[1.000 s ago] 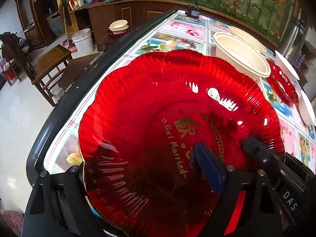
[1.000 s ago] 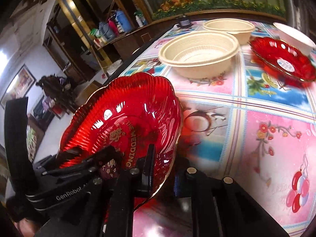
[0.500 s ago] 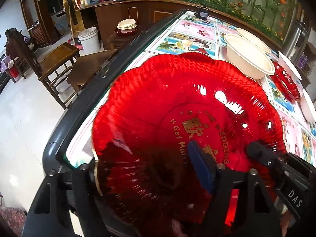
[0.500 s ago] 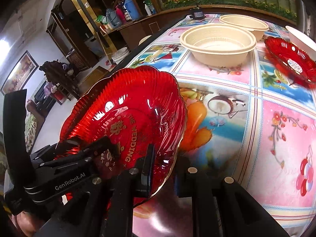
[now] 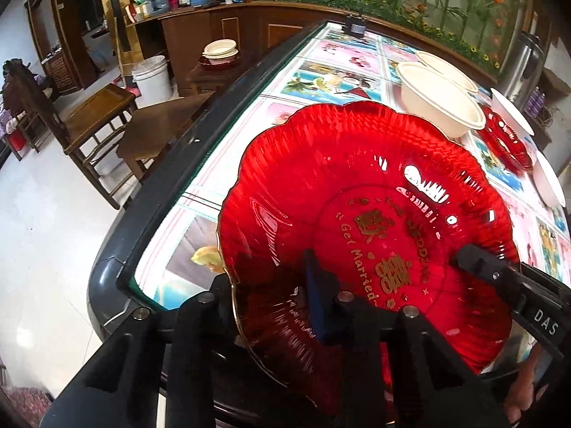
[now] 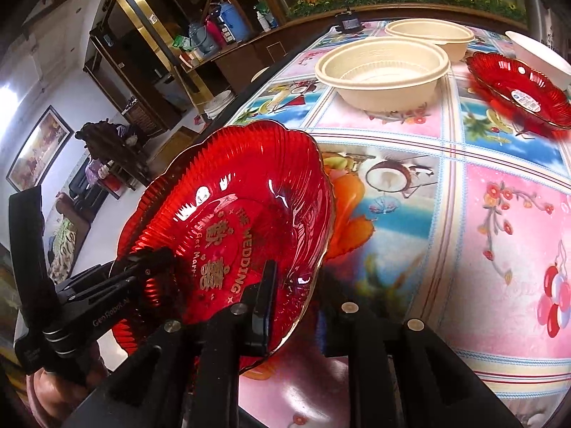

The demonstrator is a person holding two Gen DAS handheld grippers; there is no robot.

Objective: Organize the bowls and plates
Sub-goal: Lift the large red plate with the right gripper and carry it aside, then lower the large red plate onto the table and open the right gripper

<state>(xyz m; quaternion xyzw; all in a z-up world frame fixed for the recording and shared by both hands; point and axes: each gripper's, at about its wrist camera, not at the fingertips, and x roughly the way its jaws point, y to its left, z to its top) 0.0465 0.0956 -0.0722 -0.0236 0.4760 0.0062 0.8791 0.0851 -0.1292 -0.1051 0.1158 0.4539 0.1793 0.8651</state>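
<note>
A red scalloped plate [image 5: 357, 185] with gold wedding lettering is held tilted above the near left corner of the table. My left gripper [image 5: 271, 278] is closing on its near rim, blue pad on the inner face and the other finger dark beneath the glass. In the right wrist view the same red plate [image 6: 232, 207] is clamped at its near edge by my right gripper [image 6: 299, 281], one finger on top and one underneath. The left gripper [image 6: 150, 264] bites the opposite rim there. The right gripper [image 5: 474, 260] shows at the plate's right edge.
Two cream bowls [image 6: 382, 71] [image 6: 428, 34] stand further along the picture-patterned tablecloth [image 6: 499, 214]. A smaller red plate [image 6: 521, 92] and a white plate [image 6: 535, 50] lie at the far right. The table's black rim [image 5: 171, 185] borders wooden chairs [image 5: 96, 114] and a white bucket [image 5: 151, 78].
My left gripper's jaws went from wide apart to narrow around the plate's near rim. The plate sits further right in the left view. The right gripper's grip looks the same.
</note>
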